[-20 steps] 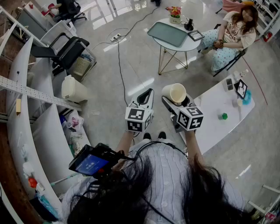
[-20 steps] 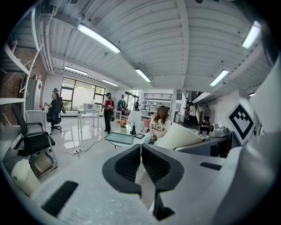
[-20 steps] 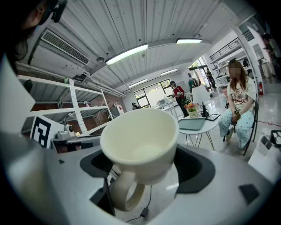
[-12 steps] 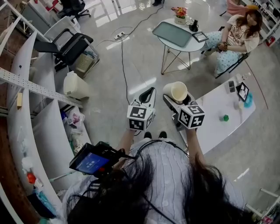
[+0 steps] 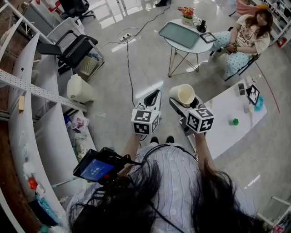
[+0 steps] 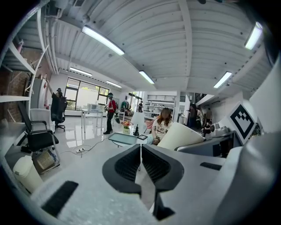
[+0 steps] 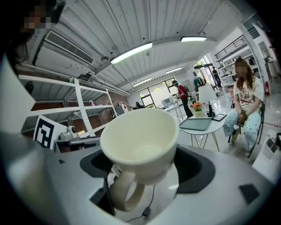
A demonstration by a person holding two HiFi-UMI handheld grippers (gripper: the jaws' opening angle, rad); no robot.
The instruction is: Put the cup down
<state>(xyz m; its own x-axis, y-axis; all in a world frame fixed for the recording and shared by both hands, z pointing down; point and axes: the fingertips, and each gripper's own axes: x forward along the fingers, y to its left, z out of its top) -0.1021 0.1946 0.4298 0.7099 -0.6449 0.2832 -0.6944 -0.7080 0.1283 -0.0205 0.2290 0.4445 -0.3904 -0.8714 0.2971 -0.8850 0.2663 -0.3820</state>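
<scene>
now r tool [image 7: 145, 171] clamps cream cup [image 7: 139, 138]; l tool [image 6: 140, 151] closed.

Cream cup [image 7: 139, 145], black-and-white square-patterned marker cube [image 5: 145, 122], green block [image 5: 233, 121] on white table [image 5: 223, 134].

**Floor layout seen from above**

In the head view, the left gripper [image 5: 155, 94] and the right gripper [image 5: 183, 103] hung side by side at frame centre, over open floor. The cup [image 5: 183, 95] sat between the right gripper's jaws. Above them in the frame stood a round table [image 5: 196, 46] carrying a tray [image 5: 177, 35], with a flower pot [image 5: 187, 12] at its far edge. A seated person [image 5: 243, 34] was at the upper right, just beside that table. Below the person, a long table [image 5: 225, 132] ran along the right side, with a small block [image 5: 234, 121] on it. An office chair [image 5: 72, 48] stood at the upper left, a bin [image 5: 79, 88] just below it, and shelving [image 5: 27, 86] down the left edge.
</scene>
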